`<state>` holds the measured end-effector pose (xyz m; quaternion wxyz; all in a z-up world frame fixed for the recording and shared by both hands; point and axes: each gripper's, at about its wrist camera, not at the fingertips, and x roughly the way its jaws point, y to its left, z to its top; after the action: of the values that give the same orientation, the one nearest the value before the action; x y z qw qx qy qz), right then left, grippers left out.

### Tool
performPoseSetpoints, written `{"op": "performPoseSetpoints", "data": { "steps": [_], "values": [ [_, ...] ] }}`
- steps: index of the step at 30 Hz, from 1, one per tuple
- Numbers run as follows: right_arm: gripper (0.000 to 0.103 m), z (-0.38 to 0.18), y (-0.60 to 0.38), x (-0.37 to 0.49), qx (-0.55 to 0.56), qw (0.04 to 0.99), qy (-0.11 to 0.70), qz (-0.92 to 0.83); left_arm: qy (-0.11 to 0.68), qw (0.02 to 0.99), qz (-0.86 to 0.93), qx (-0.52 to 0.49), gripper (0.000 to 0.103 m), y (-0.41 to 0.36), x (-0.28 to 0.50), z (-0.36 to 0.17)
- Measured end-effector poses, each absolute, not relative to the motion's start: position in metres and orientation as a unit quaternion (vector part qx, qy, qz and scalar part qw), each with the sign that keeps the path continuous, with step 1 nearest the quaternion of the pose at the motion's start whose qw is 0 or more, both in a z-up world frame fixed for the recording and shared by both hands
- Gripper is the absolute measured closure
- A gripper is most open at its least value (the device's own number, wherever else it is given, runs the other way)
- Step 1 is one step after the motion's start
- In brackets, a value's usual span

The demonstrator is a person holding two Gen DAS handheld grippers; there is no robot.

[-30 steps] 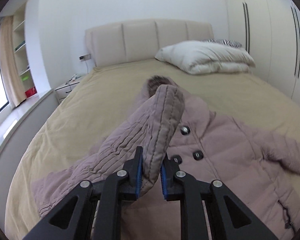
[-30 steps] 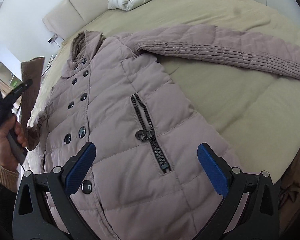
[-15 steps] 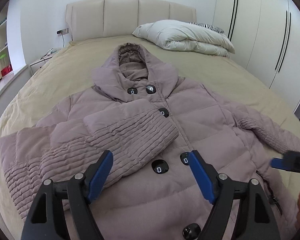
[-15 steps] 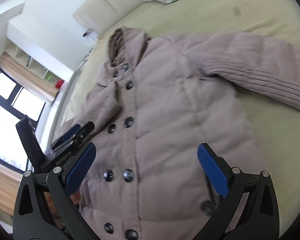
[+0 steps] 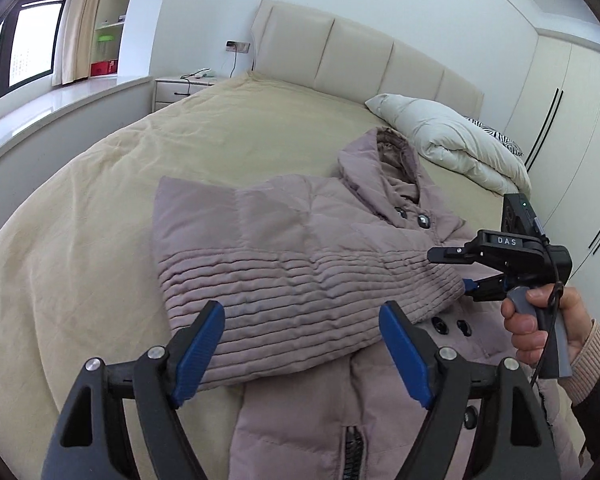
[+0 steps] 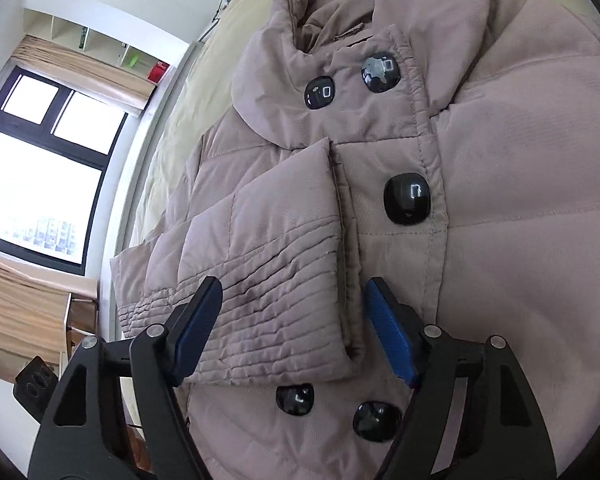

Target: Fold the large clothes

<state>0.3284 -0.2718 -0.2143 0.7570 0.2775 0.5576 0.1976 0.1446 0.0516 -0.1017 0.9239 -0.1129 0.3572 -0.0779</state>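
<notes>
A mauve puffer coat (image 5: 300, 216) with black buttons lies face up on the bed. Its ribbed sleeve (image 5: 300, 280) is folded across the chest. My left gripper (image 5: 302, 354) is open and empty, just above the sleeve's lower edge. My right gripper (image 6: 292, 328) is open, its jaws either side of the sleeve cuff (image 6: 284, 320) close above it. In the left wrist view the right gripper (image 5: 470, 285) sits at the cuff end, held by a hand.
The tan bedspread (image 5: 140, 168) covers the bed. A white folded duvet (image 5: 440, 136) lies by the headboard. A nightstand (image 5: 180, 88) and a window sill are at the left, wardrobes (image 5: 572, 120) at the right.
The left gripper let go of the sleeve, which now lies folded over the chest, and swung left. The right gripper moved in close over the cuff and narrowed its jaws.
</notes>
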Motion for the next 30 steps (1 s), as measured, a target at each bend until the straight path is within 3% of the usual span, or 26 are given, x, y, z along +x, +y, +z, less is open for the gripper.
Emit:
{"op": "performPoseSetpoints", "data": {
  "steps": [2, 3, 4, 9, 16, 22, 30],
  "values": [
    [0.044, -0.215, -0.266, 0.337, 0.273, 0.752, 0.562, 0.211, 0.36, 0.922, -0.075, -0.119, 0.02, 0.055, 0.142, -0.108],
    [0.062, -0.217, -0.264, 0.342, 0.275, 0.746, 0.567, 0.217, 0.363, 0.921, -0.074, -0.124, 0.02, 0.056, 0.141, -0.111],
    [0.071, -0.219, -0.261, 0.343, 0.276, 0.741, 0.571, 0.222, 0.365, 0.919, -0.073, -0.128, 0.02, 0.056, 0.141, -0.113],
    [0.086, -0.208, -0.241, 0.348, 0.244, 0.756, 0.563, 0.227, 0.354, 0.924, -0.073, -0.128, 0.018, 0.052, 0.134, -0.113],
    [0.09, -0.118, -0.231, 0.324, 0.245, 0.802, 0.48, 0.257, 0.343, 0.929, -0.055, -0.13, 0.017, 0.052, 0.123, -0.107],
    [0.091, -0.015, -0.236, 0.293, 0.248, 0.833, 0.405, 0.285, 0.324, 0.939, -0.005, -0.113, 0.003, 0.04, 0.121, -0.102],
    [0.091, 0.114, -0.247, 0.245, 0.251, 0.862, 0.307, 0.316, 0.319, 0.94, 0.034, -0.117, 0.002, 0.023, 0.165, -0.104]
  ]
}}
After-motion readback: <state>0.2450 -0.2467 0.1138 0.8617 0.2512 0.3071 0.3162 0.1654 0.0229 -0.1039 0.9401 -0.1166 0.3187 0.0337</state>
